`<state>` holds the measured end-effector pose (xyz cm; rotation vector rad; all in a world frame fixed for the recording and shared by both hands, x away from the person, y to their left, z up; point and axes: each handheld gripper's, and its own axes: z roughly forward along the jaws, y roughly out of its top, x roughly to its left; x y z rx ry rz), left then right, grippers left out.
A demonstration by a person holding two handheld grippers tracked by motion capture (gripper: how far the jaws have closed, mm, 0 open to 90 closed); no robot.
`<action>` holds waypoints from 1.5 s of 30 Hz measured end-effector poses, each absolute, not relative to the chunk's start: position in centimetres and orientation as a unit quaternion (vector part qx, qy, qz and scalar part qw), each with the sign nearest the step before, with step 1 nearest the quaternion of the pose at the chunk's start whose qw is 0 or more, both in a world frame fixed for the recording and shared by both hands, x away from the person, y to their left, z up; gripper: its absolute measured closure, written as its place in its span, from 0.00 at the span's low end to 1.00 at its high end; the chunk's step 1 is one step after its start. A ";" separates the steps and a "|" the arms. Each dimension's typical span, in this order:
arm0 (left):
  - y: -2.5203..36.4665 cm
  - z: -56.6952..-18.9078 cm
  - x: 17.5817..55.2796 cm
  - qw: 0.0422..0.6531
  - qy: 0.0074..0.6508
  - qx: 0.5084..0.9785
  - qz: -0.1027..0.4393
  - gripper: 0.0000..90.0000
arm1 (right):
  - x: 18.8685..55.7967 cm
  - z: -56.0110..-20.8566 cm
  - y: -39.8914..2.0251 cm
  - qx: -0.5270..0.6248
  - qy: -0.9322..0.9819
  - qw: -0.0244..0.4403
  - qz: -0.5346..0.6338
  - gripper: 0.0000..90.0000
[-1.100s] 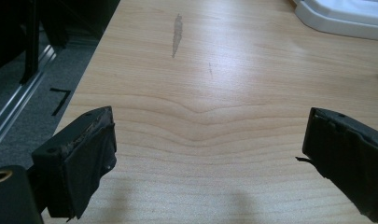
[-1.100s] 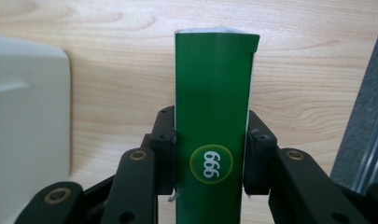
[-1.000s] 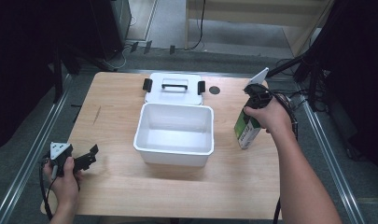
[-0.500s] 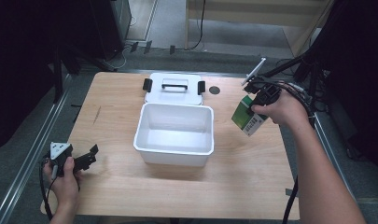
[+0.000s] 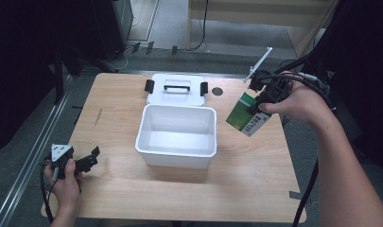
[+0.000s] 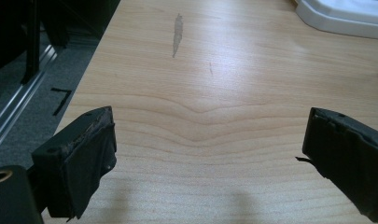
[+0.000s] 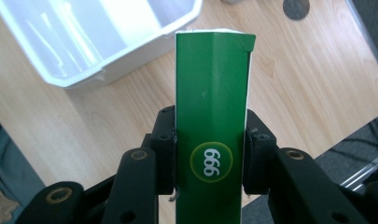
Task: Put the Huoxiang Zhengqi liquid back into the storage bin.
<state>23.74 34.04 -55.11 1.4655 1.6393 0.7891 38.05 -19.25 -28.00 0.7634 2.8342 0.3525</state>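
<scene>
Right gripper (image 5: pixel 256 105) clamps the green carton (image 7: pixel 211 135) (marked 999), tilted in the air just right of the open white bin (image 5: pixel 177 135). Behind the bin lies its lid (image 5: pixel 176 89). Left gripper (image 6: pixel 210 158) rests spread wide and empty over the table's (image 5: pixel 255 182) near-left corner.

A fixed overhead camera looks forward and down across the whole wooden table (image 5: pixel 189 189). The left gripper camera sits low at the near left corner, skimming the surface toward the white bin (image 6: pixel 345 18). The right gripper camera looks down, close, on the same bin (image 7: pixel 84 42) and table.
</scene>
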 end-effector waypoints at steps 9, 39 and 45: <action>34.0 -55.1 23.7 0.394 0.643 0.578 0.312 0.04 | 36.8 -25.9 -17.4 0.205 0.966 0.086 0.133 0.72; 34.1 -55.1 23.8 0.396 0.646 0.575 0.308 0.04 | 35.6 -26.0 -6.4 0.076 0.986 0.070 0.129 0.72; 34.1 -55.2 23.8 0.397 0.646 0.574 0.308 0.04 | 35.8 -27.1 -5.8 0.062 0.987 0.074 0.126 0.72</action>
